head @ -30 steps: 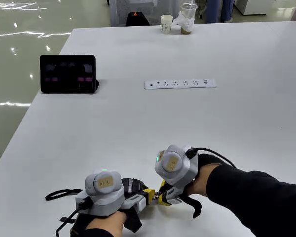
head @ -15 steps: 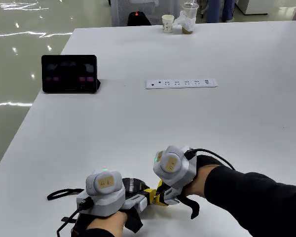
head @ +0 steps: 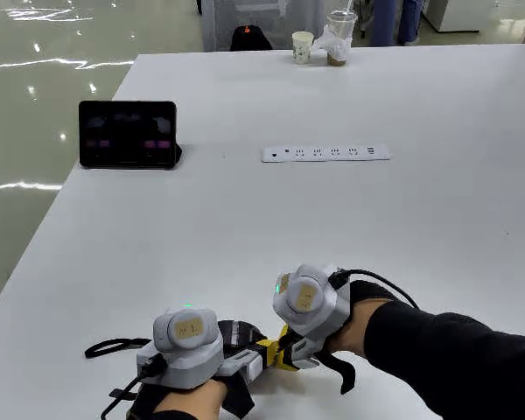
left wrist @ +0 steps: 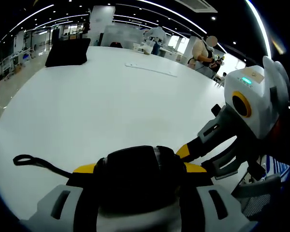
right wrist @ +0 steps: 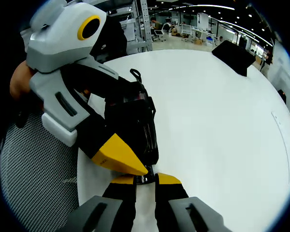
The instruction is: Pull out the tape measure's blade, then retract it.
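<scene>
Readable text: none that I can make out | tablet (head: 127,133) screen, far left: blurred, illegible | power strip (head: 325,153), far centre: markings too small

We count one desk (head: 245,227). At 6 o'clock we count one tape measure (head: 234,335) with one black strap (head: 114,346), and two grippers: the left gripper (head: 261,354) and the right gripper (head: 289,350). One tablet (head: 128,134) at 10 o'clock, one power strip (head: 325,153) at 1 o'clock. Two cups at 12 o'clock: one paper cup (head: 303,45), one clear cup (head: 337,39).
</scene>
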